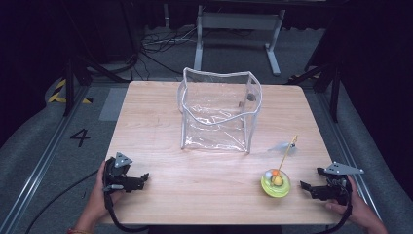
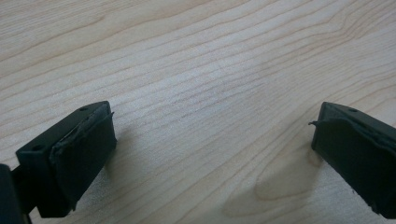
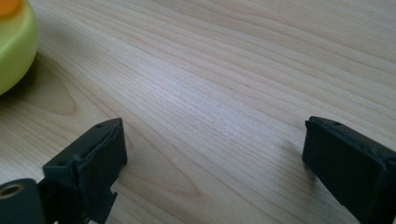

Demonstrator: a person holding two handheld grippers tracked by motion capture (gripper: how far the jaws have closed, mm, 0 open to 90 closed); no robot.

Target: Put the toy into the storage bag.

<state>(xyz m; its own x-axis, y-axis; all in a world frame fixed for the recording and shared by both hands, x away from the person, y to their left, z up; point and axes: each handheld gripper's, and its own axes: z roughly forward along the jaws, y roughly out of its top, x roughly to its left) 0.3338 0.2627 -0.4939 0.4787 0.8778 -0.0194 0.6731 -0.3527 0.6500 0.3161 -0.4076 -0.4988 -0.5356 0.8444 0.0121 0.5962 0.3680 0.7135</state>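
Observation:
A clear plastic bag (image 1: 219, 109) with a white rim stands open at the middle of the wooden table (image 1: 156, 126). A yellow-green bowl (image 1: 275, 184) sits at the front right, holding small balls and a thin stick that leans up to the right; its edge (image 3: 14, 46) shows in the right gripper view. My right gripper (image 1: 311, 179) rests on the table just right of the bowl, open (image 3: 215, 154), nothing between its jaws. My left gripper (image 1: 142, 179) lies at the front left, open (image 2: 212, 149) over bare wood.
Beyond the table's far edge stand a grey metal frame (image 1: 238, 29) and loose cables (image 1: 160, 44) on the floor. A floor mark "4" (image 1: 80, 137) lies left of the table.

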